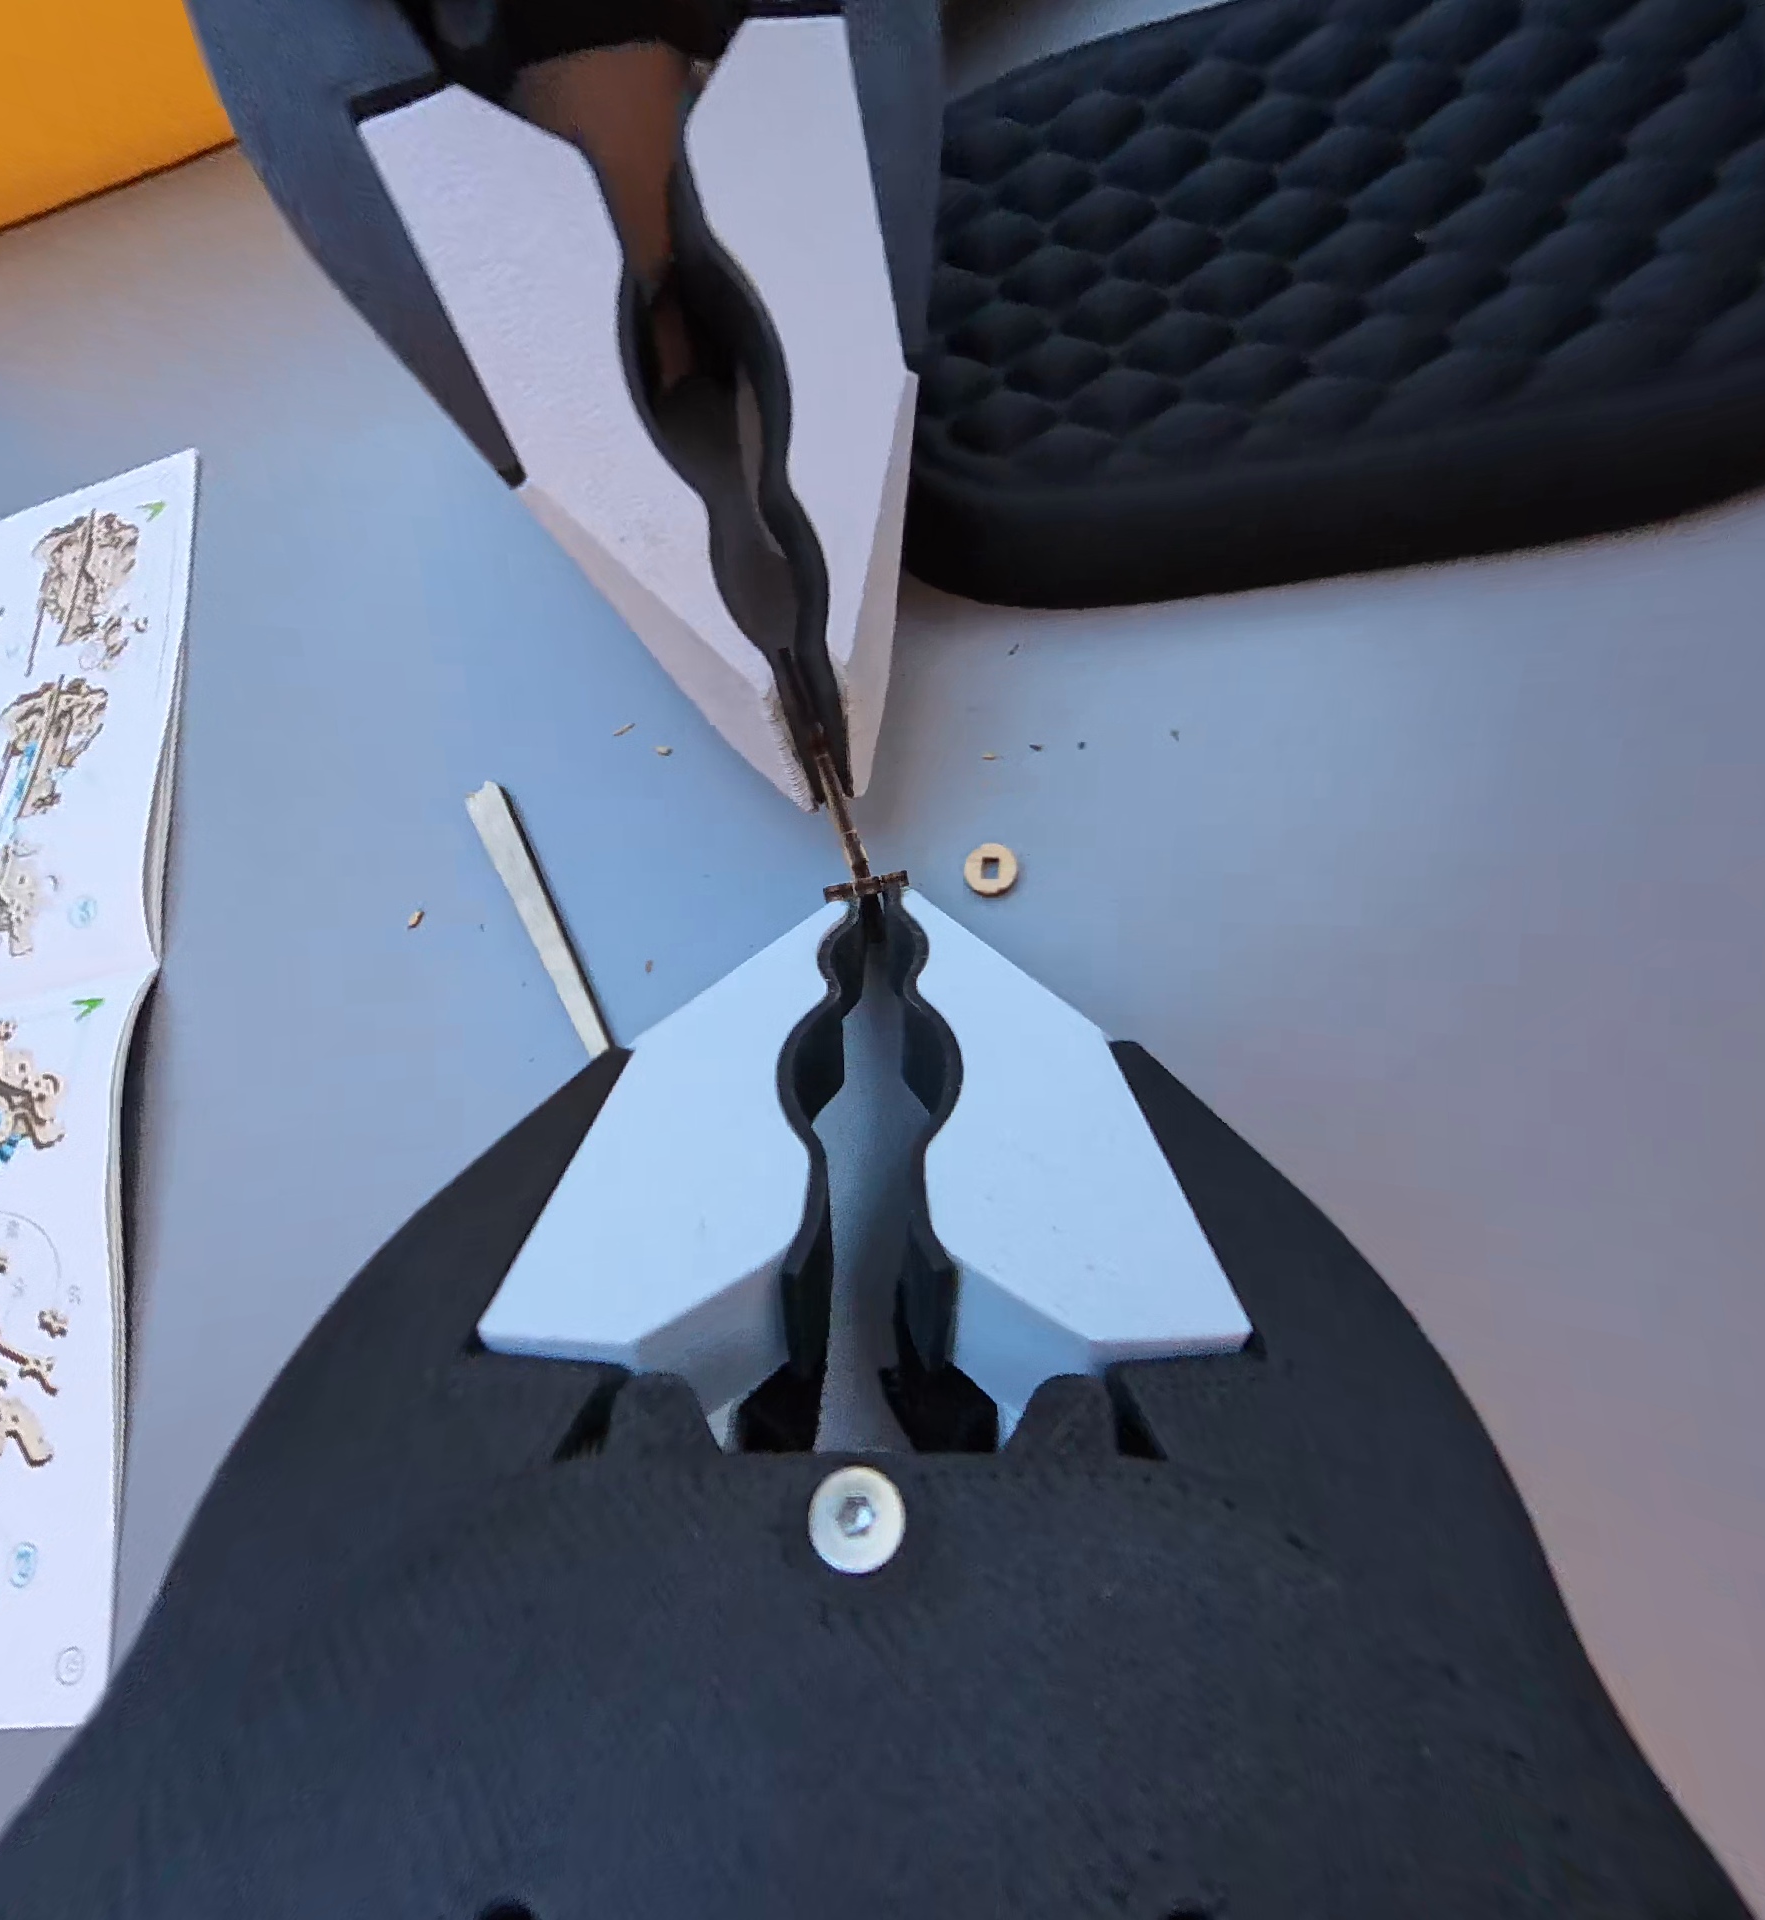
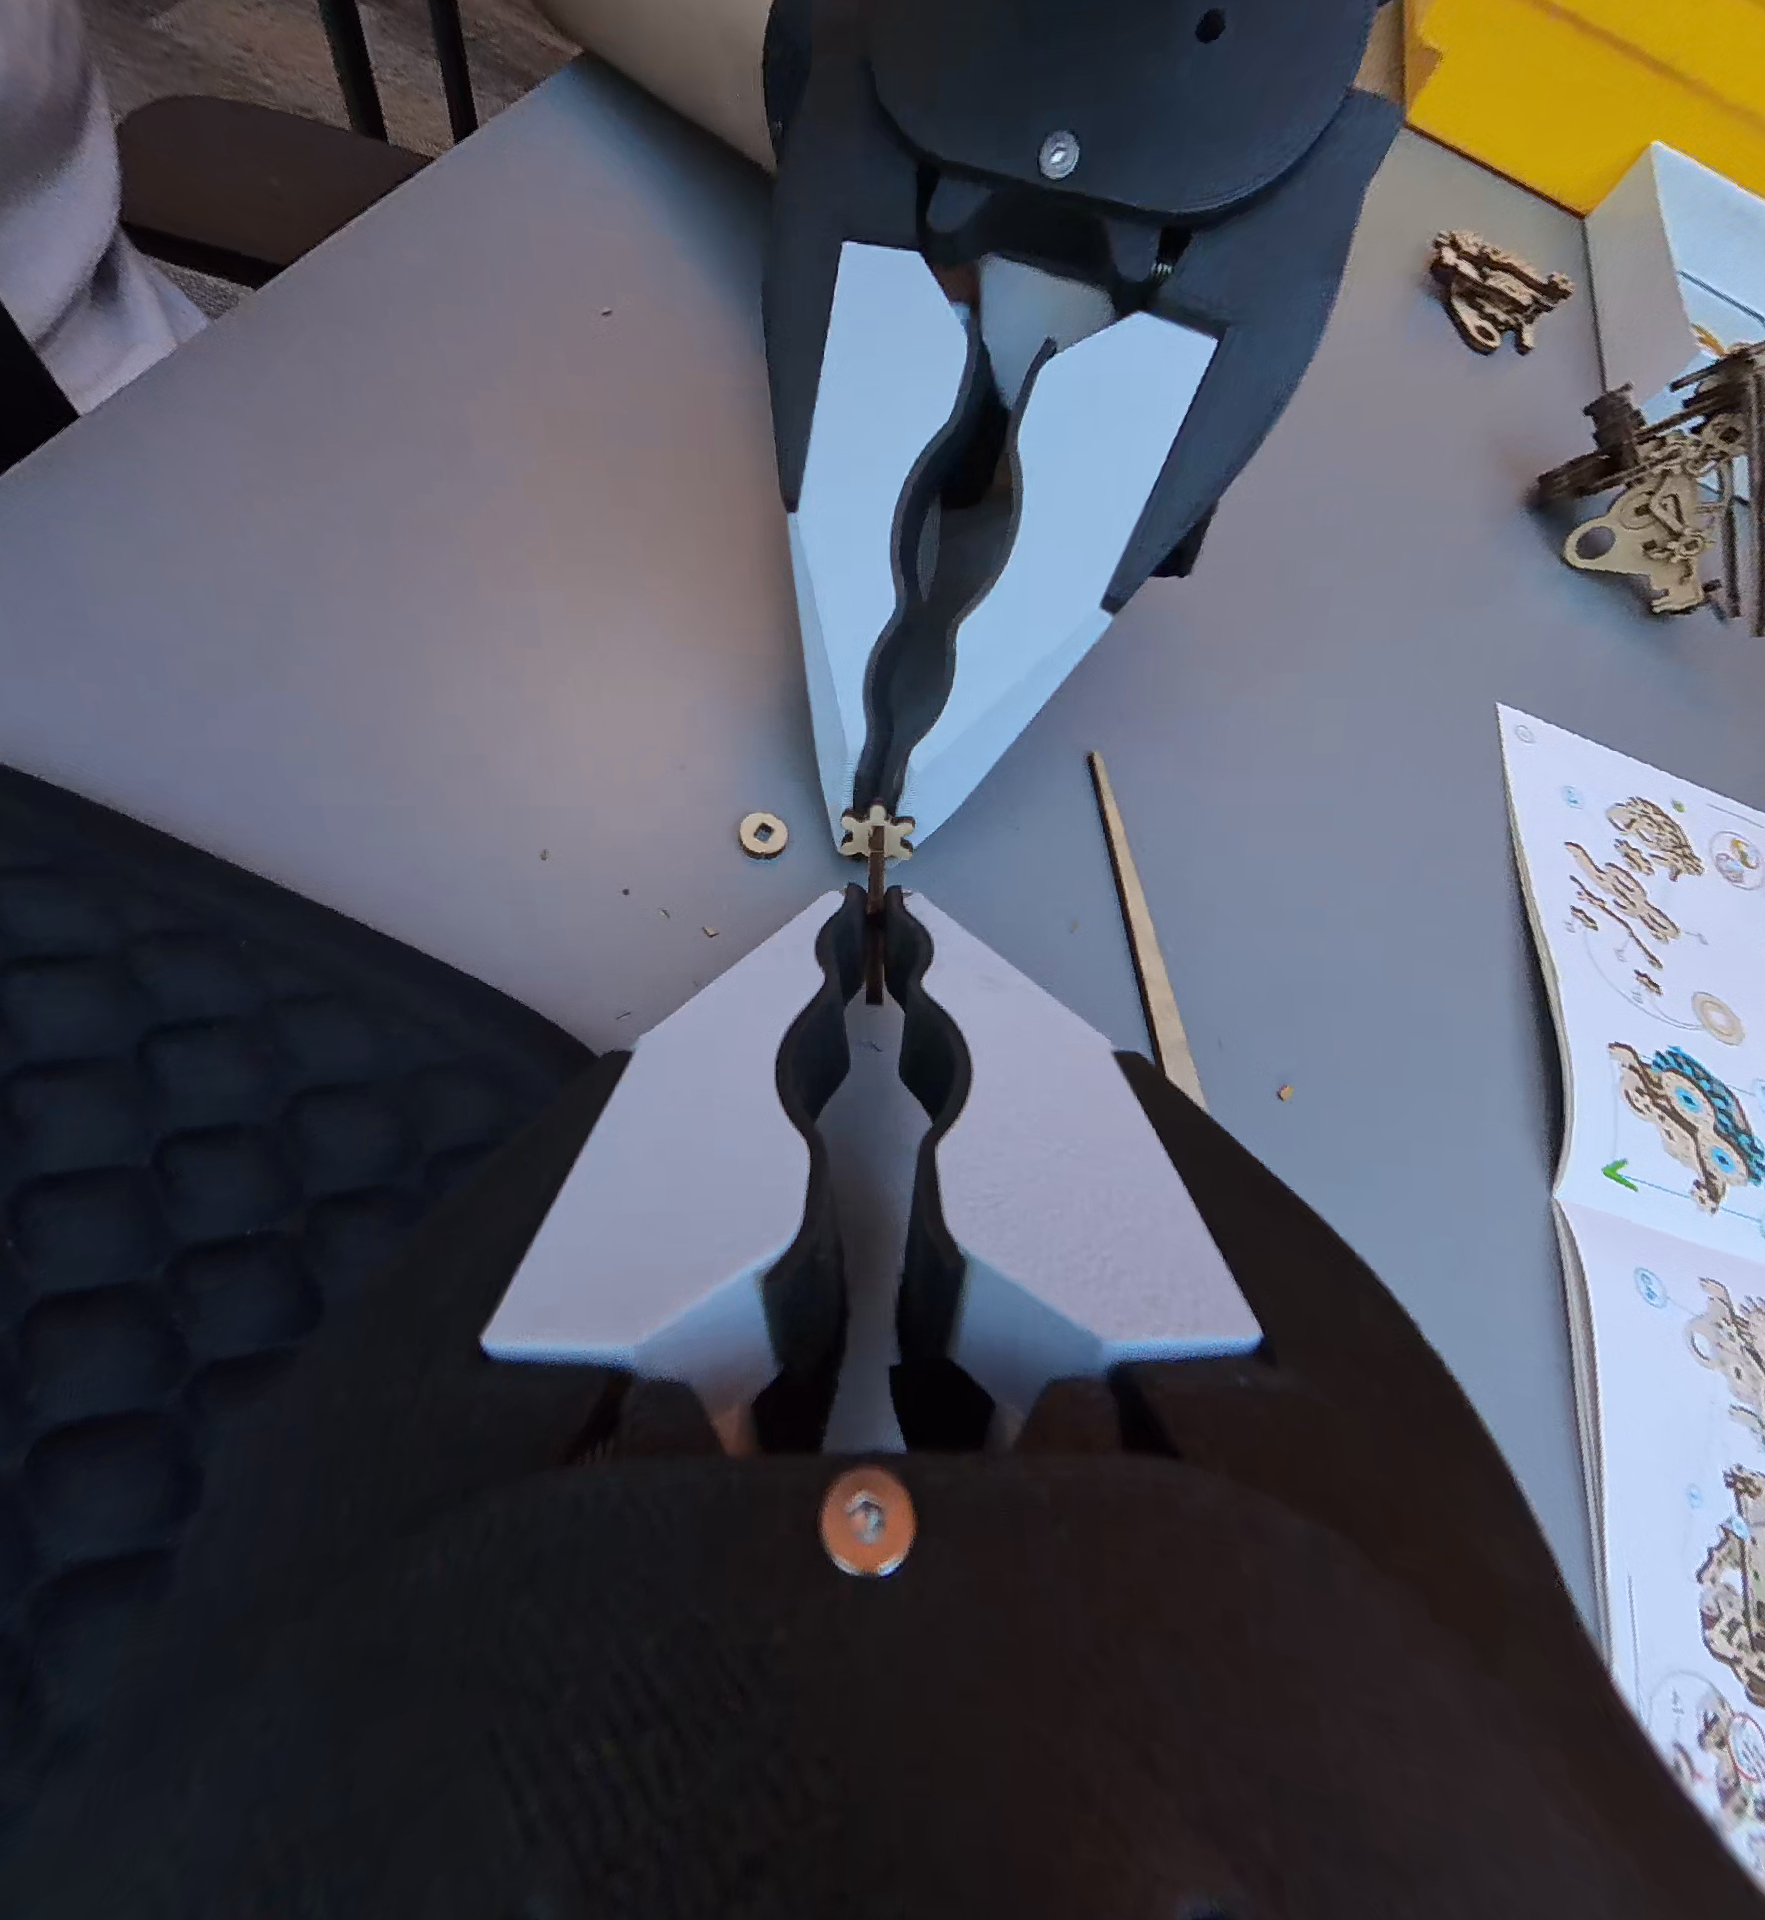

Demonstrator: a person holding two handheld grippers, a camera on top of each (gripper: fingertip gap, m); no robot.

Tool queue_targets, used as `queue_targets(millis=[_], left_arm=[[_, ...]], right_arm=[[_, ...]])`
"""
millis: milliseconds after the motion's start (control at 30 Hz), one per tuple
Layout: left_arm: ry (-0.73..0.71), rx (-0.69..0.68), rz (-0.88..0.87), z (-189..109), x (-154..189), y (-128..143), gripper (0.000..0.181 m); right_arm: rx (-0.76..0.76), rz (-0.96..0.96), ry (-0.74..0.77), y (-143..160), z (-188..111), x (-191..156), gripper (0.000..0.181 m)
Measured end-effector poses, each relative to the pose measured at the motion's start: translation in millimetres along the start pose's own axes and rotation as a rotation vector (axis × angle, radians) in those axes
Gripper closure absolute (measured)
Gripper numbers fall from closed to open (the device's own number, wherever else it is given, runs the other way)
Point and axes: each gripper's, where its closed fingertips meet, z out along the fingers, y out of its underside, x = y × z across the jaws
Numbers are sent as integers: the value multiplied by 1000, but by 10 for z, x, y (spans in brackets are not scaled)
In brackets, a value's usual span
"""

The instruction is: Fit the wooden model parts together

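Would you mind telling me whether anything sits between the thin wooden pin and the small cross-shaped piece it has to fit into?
Nothing visible does. The pin, held by the right gripper, already meets the centre of the cross-shaped piece, held by the left gripper. The loose washer lies off to one side on the table.

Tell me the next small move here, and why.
Probably ease the right gripper forward, pushing its pin deeper into the cross piece that the left gripper pinches. Both are shut on their parts, tips nearly meeting, and the pin already meets the cross piece's middle, so only seating seems left.
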Motion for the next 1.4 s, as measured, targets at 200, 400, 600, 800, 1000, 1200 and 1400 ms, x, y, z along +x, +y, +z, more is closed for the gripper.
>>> queue_targets(millis=[200,400,600,800,1000,1200,1400], left_arm=[[-21,17,-69,-34,-78,-11,181],[-70,81,-211,-108,-243,-45,181],[-49,43,-62,-97,-120,-63,181],[-37,41,15,-103,-47,-99,181],[-127,68,-106,-162,-241,-105,181],[-151,84,-203,-184,-337,-70,181],[-59,10,38,-101,-64,-63,181]], right_arm=[[21,43,52,-32,-23,96,181],[55,130,180,-79,-62,233,181],[60,59,77,-111,-51,96,181],[87,43,21,-149,-63,69,181],[91,125,177,-170,-91,241,181],[45,133,257,-164,-76,308,181],[35,50,36,-129,-12,39,181]])
